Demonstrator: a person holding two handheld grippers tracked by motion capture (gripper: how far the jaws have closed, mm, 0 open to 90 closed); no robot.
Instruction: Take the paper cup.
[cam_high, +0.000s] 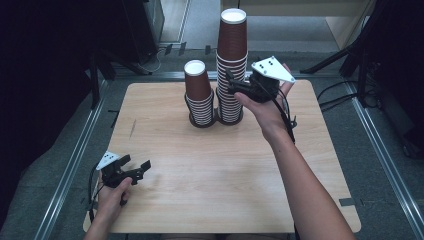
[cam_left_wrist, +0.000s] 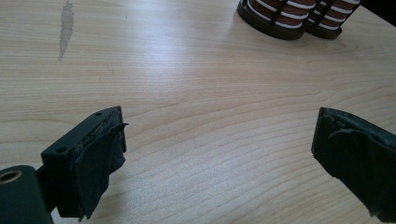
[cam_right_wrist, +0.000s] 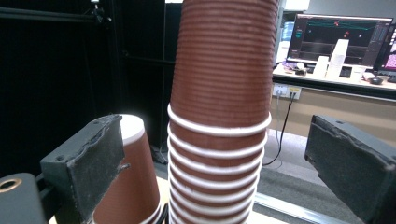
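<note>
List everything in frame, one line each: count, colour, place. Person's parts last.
Tall stack of upside-down ribbed brown paper cups: one, brown with white rims, far middle of table, in a black ring holder.
Short stack of upside-down ribbed brown paper cups: one, same colours, just left of the tall stack, in its own ring.
Black ring holders: two, side by side under the stacks.
Light wooden table: one, with a grey scuff.
Computer monitor: one, dark screen, on a background desk.
Left gripper: black, jaws open, near-left edge of table.
Right gripper: black, jaws open either side of the tall stack.
</note>
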